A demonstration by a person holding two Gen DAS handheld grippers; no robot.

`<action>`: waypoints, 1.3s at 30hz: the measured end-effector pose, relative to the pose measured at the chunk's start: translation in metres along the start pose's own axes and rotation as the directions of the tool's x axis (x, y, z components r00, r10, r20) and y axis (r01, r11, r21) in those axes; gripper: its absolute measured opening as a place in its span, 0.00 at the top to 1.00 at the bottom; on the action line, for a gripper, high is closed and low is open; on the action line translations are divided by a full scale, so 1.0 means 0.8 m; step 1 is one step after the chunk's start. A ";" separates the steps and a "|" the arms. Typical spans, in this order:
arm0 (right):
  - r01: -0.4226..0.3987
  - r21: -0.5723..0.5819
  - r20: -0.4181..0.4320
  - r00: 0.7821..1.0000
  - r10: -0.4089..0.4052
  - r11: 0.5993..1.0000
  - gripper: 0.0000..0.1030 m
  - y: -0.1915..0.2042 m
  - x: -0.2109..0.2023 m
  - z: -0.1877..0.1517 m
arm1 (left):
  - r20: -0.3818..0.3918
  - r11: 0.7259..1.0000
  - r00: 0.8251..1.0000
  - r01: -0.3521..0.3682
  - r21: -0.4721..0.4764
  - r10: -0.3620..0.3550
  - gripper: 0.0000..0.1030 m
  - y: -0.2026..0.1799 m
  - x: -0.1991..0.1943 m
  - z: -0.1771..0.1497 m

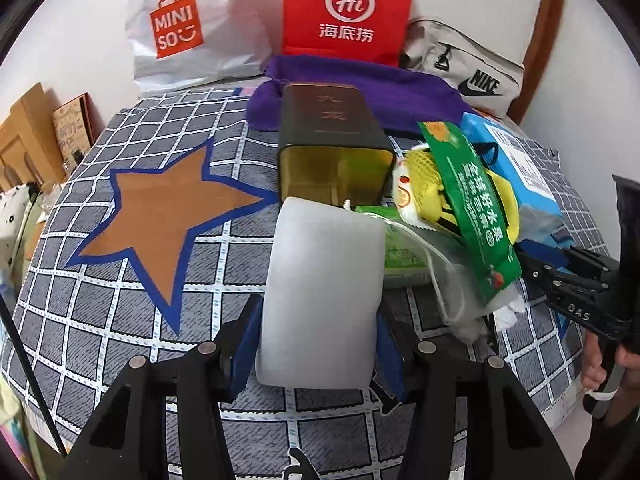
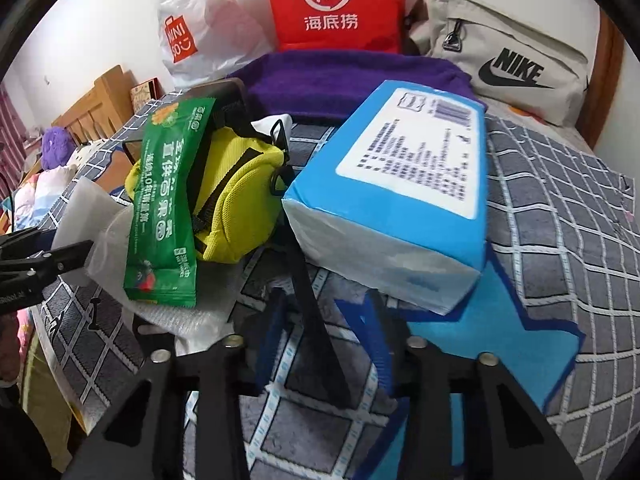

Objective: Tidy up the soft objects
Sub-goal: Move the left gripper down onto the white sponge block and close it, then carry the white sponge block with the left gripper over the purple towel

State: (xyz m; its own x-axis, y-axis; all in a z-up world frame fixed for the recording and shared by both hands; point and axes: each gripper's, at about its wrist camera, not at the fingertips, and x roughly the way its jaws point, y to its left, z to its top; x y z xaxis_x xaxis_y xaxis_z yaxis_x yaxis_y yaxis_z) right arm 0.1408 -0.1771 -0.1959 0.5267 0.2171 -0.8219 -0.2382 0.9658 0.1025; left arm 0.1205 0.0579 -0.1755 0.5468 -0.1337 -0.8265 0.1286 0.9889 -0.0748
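Note:
My left gripper (image 1: 316, 344) is shut on a white foam block (image 1: 324, 288) and holds it over the checked bedspread (image 1: 120, 312), in front of a dark open tin (image 1: 332, 148). My right gripper (image 2: 324, 336) is open and empty, with a black strap (image 2: 316, 304) running between its fingers. Ahead of it lie a blue tissue pack (image 2: 400, 196), a yellow-green pouch (image 2: 236, 200) and a green snack packet (image 2: 168, 212). These also show in the left wrist view: pack (image 1: 516, 168), packet (image 1: 468, 204). A purple towel (image 2: 348, 80) lies behind.
A red paper bag (image 1: 348, 12), a white Miniso bag (image 1: 188, 28) and a grey Nike bag (image 1: 468, 72) stand against the wall at the back. White mesh netting and a green wrapped item (image 1: 404, 252) lie beside the foam. Wooden furniture (image 1: 24, 140) is at the left.

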 end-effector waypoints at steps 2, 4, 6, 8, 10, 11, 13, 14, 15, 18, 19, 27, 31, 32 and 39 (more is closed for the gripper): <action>-0.040 -0.003 -0.001 0.999 0.040 0.999 0.92 0.000 -0.001 0.002 | -0.003 1.000 1.000 -0.001 -0.006 0.001 0.51 0.001 0.001 0.000; -0.057 -0.013 0.003 0.998 0.057 0.998 0.96 0.001 -0.007 0.001 | -0.003 1.000 1.000 -0.002 -0.008 0.002 0.51 0.000 0.001 0.001; -0.043 -0.034 -0.011 0.999 0.043 0.998 0.96 0.001 -0.012 -0.005 | -0.007 1.000 1.000 -0.002 -0.013 0.002 0.51 0.000 0.002 0.001; -0.049 -0.037 -0.030 0.998 0.048 0.998 0.96 0.000 -0.022 -0.015 | -0.009 1.000 1.000 -0.002 -0.015 0.002 0.51 -0.001 0.003 0.000; -0.063 -0.044 -0.053 0.997 0.060 0.997 0.96 -0.003 -0.034 -0.029 | -0.010 1.000 1.000 -0.014 -0.016 0.014 0.51 -0.002 0.002 -0.001; -0.061 -0.048 -0.060 0.997 0.058 0.997 0.96 -0.005 -0.040 -0.036 | -0.010 1.000 1.000 -0.020 -0.020 0.020 0.51 -0.001 0.002 -0.001; -0.063 -0.043 -0.078 0.995 0.060 0.997 0.96 -0.009 -0.049 -0.048 | -0.011 0.999 1.000 -0.024 -0.030 0.024 0.51 0.002 0.000 -0.002; -0.070 -0.034 -0.083 0.994 0.067 0.997 0.96 -0.011 -0.051 -0.053 | -0.012 0.999 1.000 -0.025 -0.037 0.025 0.51 0.003 0.000 -0.002; -0.080 -0.026 -0.081 0.994 0.078 0.996 0.96 -0.012 -0.052 -0.055 | -0.014 0.999 1.000 -0.025 -0.044 0.024 0.51 0.004 0.000 -0.002; -0.070 -0.030 -0.061 0.996 0.068 0.997 0.95 -0.012 -0.047 -0.051 | -0.025 0.998 0.999 -0.024 -0.057 0.023 0.51 0.006 0.002 -0.002; -0.070 -0.029 -0.051 0.996 0.068 0.997 0.94 -0.011 -0.044 -0.048 | -0.028 0.998 0.999 -0.029 -0.054 0.027 0.51 0.006 0.003 -0.002; -0.112 -0.020 -0.007 0.994 0.111 0.994 0.95 -0.006 -0.020 -0.025 | -0.037 0.997 0.999 -0.039 -0.072 0.037 0.51 0.010 0.010 -0.002; -0.107 -0.026 -0.024 0.994 0.106 0.994 0.97 -0.010 -0.034 -0.040 | -0.030 0.998 0.999 -0.043 -0.046 0.042 0.52 0.007 0.009 -0.003; -0.108 -0.016 -0.026 0.994 0.108 0.994 0.97 -0.013 -0.039 -0.044 | -0.025 0.998 0.999 -0.038 -0.052 0.037 0.52 0.007 0.007 -0.001; -0.082 0.038 -0.011 0.997 0.083 0.996 0.97 -0.026 -0.072 -0.061 | -0.001 0.995 1.000 -0.002 -0.095 0.002 0.52 0.010 -0.008 0.006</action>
State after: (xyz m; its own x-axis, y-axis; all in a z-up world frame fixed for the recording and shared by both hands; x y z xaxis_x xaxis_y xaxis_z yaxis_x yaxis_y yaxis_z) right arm 0.0757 -0.2164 -0.1782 0.4963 0.2947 -0.8166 -0.2497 0.9493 0.1908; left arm 0.1220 0.0662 -0.1679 0.5464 -0.1319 -0.8270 0.0480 0.9908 -0.1262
